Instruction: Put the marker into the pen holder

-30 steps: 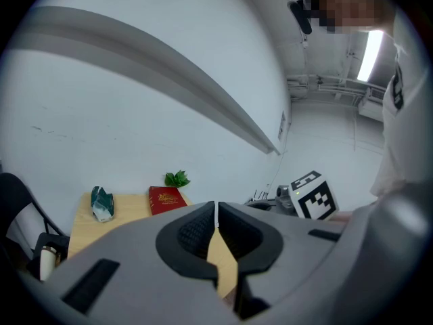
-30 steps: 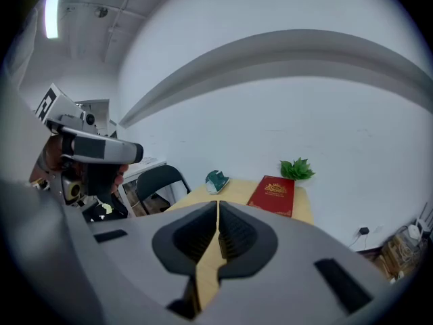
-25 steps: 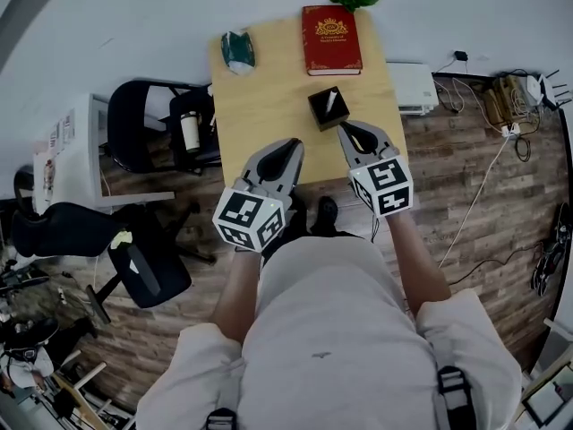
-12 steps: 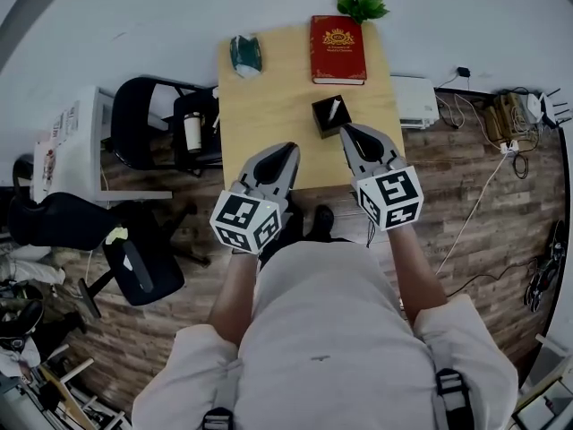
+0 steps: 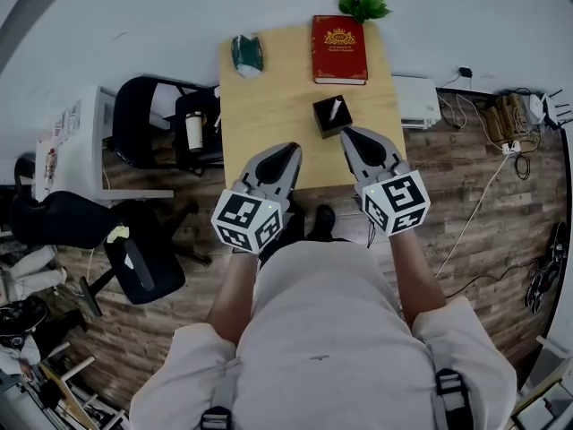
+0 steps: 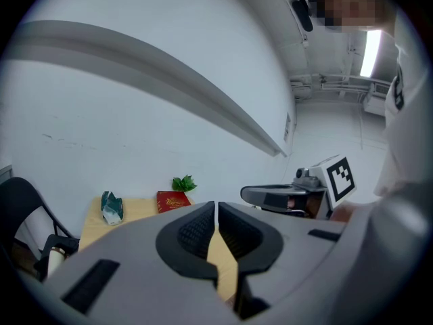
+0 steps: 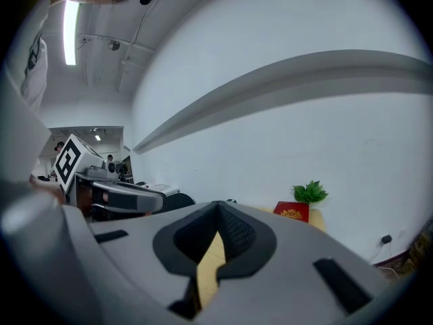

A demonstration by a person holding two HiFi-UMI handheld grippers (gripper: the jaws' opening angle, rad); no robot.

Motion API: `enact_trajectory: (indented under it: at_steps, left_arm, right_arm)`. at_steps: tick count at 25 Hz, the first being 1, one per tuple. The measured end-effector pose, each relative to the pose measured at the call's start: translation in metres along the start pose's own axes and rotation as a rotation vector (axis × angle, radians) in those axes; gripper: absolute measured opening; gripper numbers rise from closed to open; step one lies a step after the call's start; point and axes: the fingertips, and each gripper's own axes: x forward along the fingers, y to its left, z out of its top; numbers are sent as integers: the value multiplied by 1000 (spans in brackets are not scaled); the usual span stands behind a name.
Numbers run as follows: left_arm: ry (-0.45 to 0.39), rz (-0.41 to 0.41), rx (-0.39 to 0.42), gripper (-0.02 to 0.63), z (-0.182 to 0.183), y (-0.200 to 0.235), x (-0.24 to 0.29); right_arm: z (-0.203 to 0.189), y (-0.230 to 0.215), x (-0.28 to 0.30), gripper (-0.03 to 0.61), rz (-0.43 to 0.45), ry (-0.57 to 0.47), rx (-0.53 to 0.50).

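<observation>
A black square pen holder [image 5: 330, 116] stands on the wooden table [image 5: 269, 106], right of its middle. A white marker [image 5: 335, 108] leans inside the holder. My right gripper [image 5: 346, 133] is shut and empty, with its tip just in front of the holder's near right corner. Shut and empty too, my left gripper [image 5: 291, 148] hangs over the table's near edge, left of the holder. In the left gripper view the jaws of the left gripper [image 6: 215, 205] meet at the tip. The right gripper [image 7: 218, 205] looks the same in its own view. The holder is hidden in both gripper views.
A red book [image 5: 338, 48] lies at the table's far right with a small green plant [image 5: 362, 7] behind it. A green and white bundle [image 5: 243, 52] sits at the far left corner. Black chairs [image 5: 148, 128] stand left of the table, and a white box [image 5: 416, 98] and cables lie on the floor to the right.
The right gripper has drawn back slightly toward the person, away from the pen holder. The left gripper has hardly moved. Both stay shut.
</observation>
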Motion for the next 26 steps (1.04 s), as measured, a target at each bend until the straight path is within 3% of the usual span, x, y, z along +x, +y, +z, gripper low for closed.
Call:
enact_trajectory:
  at_steps: [26]
  left_arm:
    - [6,0,-10,17,-2,10,7]
  right_arm:
    - [-1,4,8,-2,36,4,5]
